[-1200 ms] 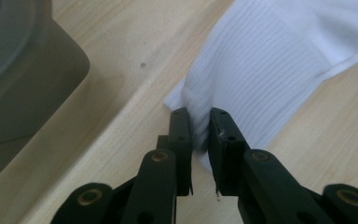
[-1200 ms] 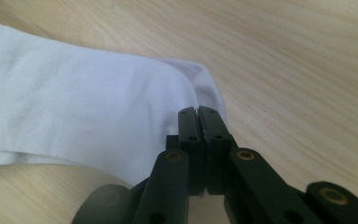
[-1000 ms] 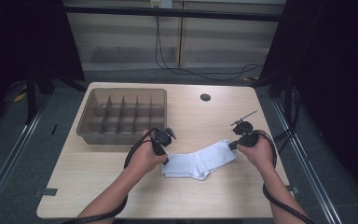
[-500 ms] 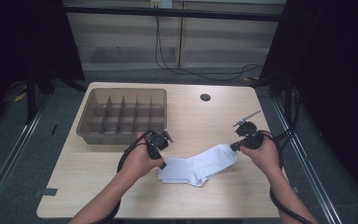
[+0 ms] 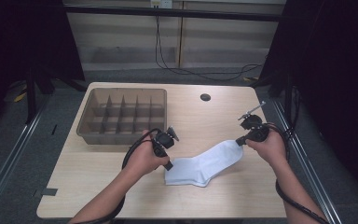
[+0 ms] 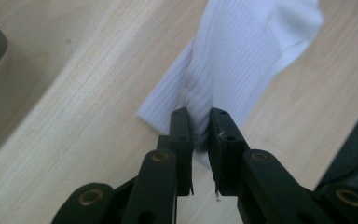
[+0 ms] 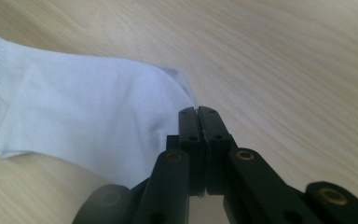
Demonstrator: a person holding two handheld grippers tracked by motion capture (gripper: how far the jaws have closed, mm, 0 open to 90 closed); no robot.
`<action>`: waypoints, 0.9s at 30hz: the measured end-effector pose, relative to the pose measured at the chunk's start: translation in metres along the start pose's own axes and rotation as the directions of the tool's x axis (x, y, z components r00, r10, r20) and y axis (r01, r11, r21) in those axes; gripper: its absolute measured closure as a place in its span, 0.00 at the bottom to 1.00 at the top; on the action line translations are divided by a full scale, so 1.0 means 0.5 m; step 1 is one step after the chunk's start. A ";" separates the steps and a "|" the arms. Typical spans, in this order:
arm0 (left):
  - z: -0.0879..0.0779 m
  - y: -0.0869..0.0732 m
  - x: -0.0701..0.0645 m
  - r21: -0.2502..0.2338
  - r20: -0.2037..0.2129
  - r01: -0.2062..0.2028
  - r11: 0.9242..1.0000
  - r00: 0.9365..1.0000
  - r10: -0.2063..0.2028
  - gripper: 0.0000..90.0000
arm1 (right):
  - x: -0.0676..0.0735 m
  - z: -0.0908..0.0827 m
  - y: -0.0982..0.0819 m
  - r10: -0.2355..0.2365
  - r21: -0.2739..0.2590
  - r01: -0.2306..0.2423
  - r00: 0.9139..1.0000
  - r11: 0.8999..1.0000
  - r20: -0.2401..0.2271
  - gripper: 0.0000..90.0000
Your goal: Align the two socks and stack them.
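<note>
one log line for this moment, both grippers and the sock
left gripper: shut on white ribbed sock, cuff end | right gripper: shut on sock, toe end | grey divided tray: empty

The ribbed white cotton sock [image 5: 208, 163] lies plain and unpatterned (fine knit lines only) on the pale wood-grain table [image 5: 214, 116]; the compartmented plastic tray [image 5: 121, 116] is grey-brown.

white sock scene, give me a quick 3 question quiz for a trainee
1. True or false: the white sock lies inside the divided tray.
2. Which gripper pinches the sock's ribbed cuff end?
A. left gripper
B. right gripper
3. Fill in: the right gripper's jaws are clamped on the sock's ___ end.

Key: 1 false, it lies on the table. 2 A. 3 toe.
</note>
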State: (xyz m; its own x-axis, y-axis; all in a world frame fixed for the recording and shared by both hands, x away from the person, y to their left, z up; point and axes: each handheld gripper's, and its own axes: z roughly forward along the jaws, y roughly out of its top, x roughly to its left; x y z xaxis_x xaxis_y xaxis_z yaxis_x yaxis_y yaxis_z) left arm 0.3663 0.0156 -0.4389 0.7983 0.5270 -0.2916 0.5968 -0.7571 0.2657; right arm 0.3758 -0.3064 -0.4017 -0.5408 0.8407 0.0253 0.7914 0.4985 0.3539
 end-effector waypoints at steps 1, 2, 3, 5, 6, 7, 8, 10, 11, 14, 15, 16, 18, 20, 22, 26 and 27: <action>0.010 -0.003 0.006 0.005 0.003 0.007 1.000 1.000 -0.007 0.90 | -0.001 0.009 -0.001 0.006 -0.001 -0.006 1.000 1.000 -0.002 0.98; 0.015 -0.005 0.010 0.018 0.003 0.004 1.000 1.000 -0.004 0.90 | -0.004 0.024 -0.003 0.008 -0.006 -0.008 1.000 1.000 0.003 0.97; 0.021 -0.007 0.011 0.018 0.009 0.006 1.000 1.000 -0.007 0.90 | -0.006 0.034 -0.006 0.014 -0.013 -0.014 1.000 1.000 0.008 0.97; 0.025 -0.012 0.012 0.023 0.013 0.011 1.000 1.000 -0.011 0.90 | -0.011 0.051 -0.010 0.028 -0.023 -0.028 1.000 0.999 0.001 0.96; 0.025 -0.013 0.013 0.025 0.011 0.010 1.000 1.000 -0.011 0.90 | -0.013 0.057 -0.013 0.036 -0.036 -0.036 0.999 0.999 0.008 0.95; 0.025 -0.015 0.013 0.018 0.010 0.010 1.000 1.000 -0.010 0.90 | -0.015 0.061 -0.015 0.041 -0.044 -0.041 0.999 0.998 0.009 0.95; 0.025 -0.016 0.011 0.013 0.007 0.016 1.000 1.000 -0.016 0.89 | -0.018 0.065 -0.017 0.039 -0.049 -0.038 0.999 0.998 0.007 0.93; 0.026 -0.018 0.009 0.005 0.001 0.011 1.000 1.000 -0.011 0.89 | -0.021 0.068 -0.021 0.050 -0.058 -0.050 0.999 0.997 0.002 0.89; 0.025 -0.018 0.008 0.009 0.001 0.010 1.000 1.000 -0.010 0.89 | -0.021 0.068 -0.023 0.054 -0.062 -0.054 0.999 0.997 -0.003 0.87; 0.027 -0.020 0.006 0.009 -0.005 0.006 1.000 1.000 -0.006 0.89 | -0.018 0.064 -0.028 0.047 -0.074 -0.048 0.999 0.996 -0.012 0.81; 0.027 -0.020 0.007 0.012 -0.007 0.000 1.000 1.000 0.000 0.89 | -0.015 0.061 -0.029 0.048 -0.064 -0.049 0.999 0.997 -0.012 0.78; 0.028 -0.020 0.007 0.010 -0.007 0.002 1.000 1.000 -0.002 0.88 | -0.012 0.062 -0.030 0.040 -0.067 -0.040 0.999 0.997 -0.005 0.78; 0.028 -0.022 0.006 0.002 -0.009 0.007 1.000 1.000 -0.007 0.88 | -0.007 0.062 -0.030 0.026 -0.057 -0.026 1.000 0.998 0.006 0.78; 0.027 -0.024 0.005 -0.002 -0.009 0.009 1.000 1.000 -0.009 0.88 | -0.006 0.064 -0.030 0.035 -0.062 -0.034 0.999 0.997 0.006 0.78; 0.025 -0.025 0.005 -0.006 -0.016 -0.002 1.000 1.000 0.001 0.86 | -0.009 0.069 -0.031 0.037 -0.052 -0.036 0.999 0.998 0.013 0.85; 0.020 -0.032 0.002 -0.017 -0.025 -0.009 1.000 1.000 0.008 0.82 | -0.009 0.081 -0.038 0.052 -0.030 -0.052 0.999 0.998 0.002 0.93; 0.018 -0.034 0.000 -0.023 -0.030 -0.007 1.000 1.000 0.007 0.82 | -0.008 0.085 -0.040 0.054 -0.024 -0.055 0.999 0.998 -0.003 0.94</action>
State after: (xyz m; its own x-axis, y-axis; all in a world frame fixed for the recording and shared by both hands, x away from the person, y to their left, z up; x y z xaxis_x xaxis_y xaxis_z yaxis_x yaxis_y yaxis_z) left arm 0.3556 0.0249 -0.4518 0.8043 0.5332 -0.2621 0.5926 -0.7520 0.2885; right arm 0.3740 -0.3108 -0.4486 -0.4979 0.8660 0.0475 0.8126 0.4466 0.3746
